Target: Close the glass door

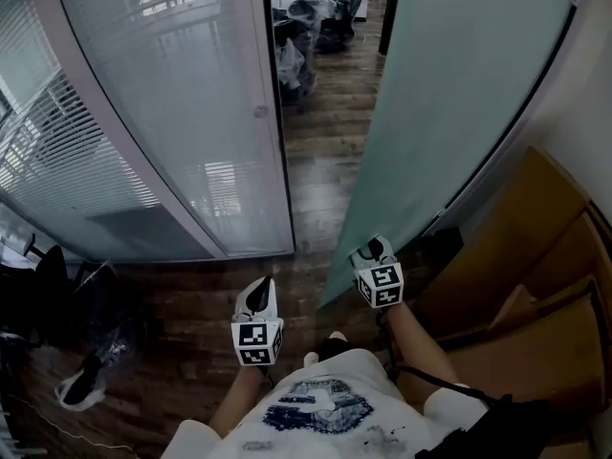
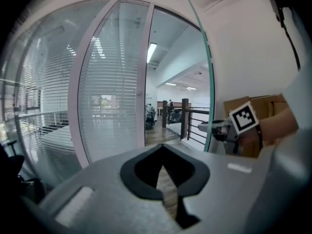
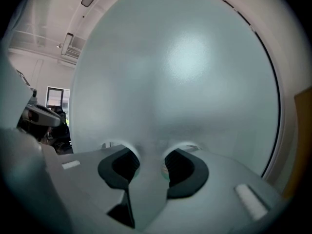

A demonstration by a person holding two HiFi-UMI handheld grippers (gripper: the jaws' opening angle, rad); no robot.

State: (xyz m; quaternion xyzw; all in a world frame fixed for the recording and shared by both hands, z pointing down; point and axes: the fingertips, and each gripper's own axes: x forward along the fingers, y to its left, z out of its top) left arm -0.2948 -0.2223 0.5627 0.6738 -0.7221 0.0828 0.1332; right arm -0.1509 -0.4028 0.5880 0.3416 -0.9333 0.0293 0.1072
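Frosted glass door (image 1: 459,84) stands swung open at right in head view. Its free edge runs down toward the person, w/ a gap of wood floor (image 1: 325,161) btwn it and the fixed glass partition (image 1: 172,113) w/ blinds at left. Right gripper (image 1: 371,252) shows over the door's lower end, near that free edge. In right gripper view its jaws stand apart w/ nothing clamped btwn them. Both dark pads (image 3: 183,168) aim square at the frosted face, which fills nearly the whole view. The tips look right up against the glass, but actual contact can't be told. Left gripper (image 1: 258,296) hangs over the floor, apart from the door, left of the right one and nearer the person. Left gripper view shows its jaws closed together, empty, pointing thru the doorway. In that view the door's thin greenish edge rises at right, w/ the right gripper's marker cube (image 2: 242,117) just past it. Beyond the opening are plastic-wrapped chairs (image 1: 311,17) and a dark railing (image 2: 192,123). Cardboard boxes (image 1: 521,256) sit on the person's right, past the door.
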